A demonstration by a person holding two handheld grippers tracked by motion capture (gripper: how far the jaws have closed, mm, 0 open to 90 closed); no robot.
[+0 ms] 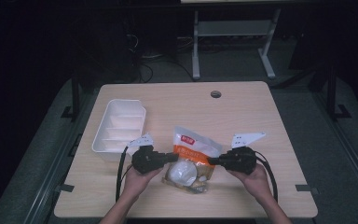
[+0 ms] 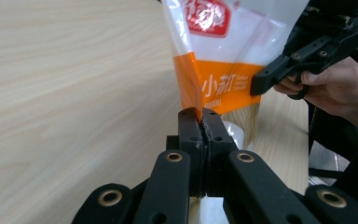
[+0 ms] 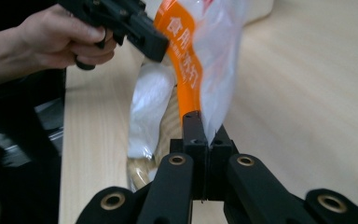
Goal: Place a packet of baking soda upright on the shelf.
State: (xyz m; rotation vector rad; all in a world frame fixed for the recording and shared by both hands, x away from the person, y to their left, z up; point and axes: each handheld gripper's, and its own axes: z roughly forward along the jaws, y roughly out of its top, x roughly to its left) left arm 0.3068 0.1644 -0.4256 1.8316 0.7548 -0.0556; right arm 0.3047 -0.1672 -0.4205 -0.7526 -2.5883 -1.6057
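A clear plastic snack bag [image 1: 191, 156] with an orange band and a red label lies near the table's front middle, lifted at its sides. My left gripper [image 1: 174, 157] is shut on the bag's left edge; in the left gripper view its jaws pinch the orange band of the bag [image 2: 223, 60] at the gripper [image 2: 200, 114]. My right gripper [image 1: 210, 161] is shut on the bag's right edge, its jaws closed at the gripper [image 3: 204, 122] on the bag [image 3: 200, 51]. White contents show inside the bag.
A white divided tray [image 1: 121, 128] stands on the wooden table [image 1: 242, 112] at the left. A round cable hole [image 1: 216, 94] sits near the far edge. Dark floor and a desk frame [image 1: 233, 37] lie beyond the table.
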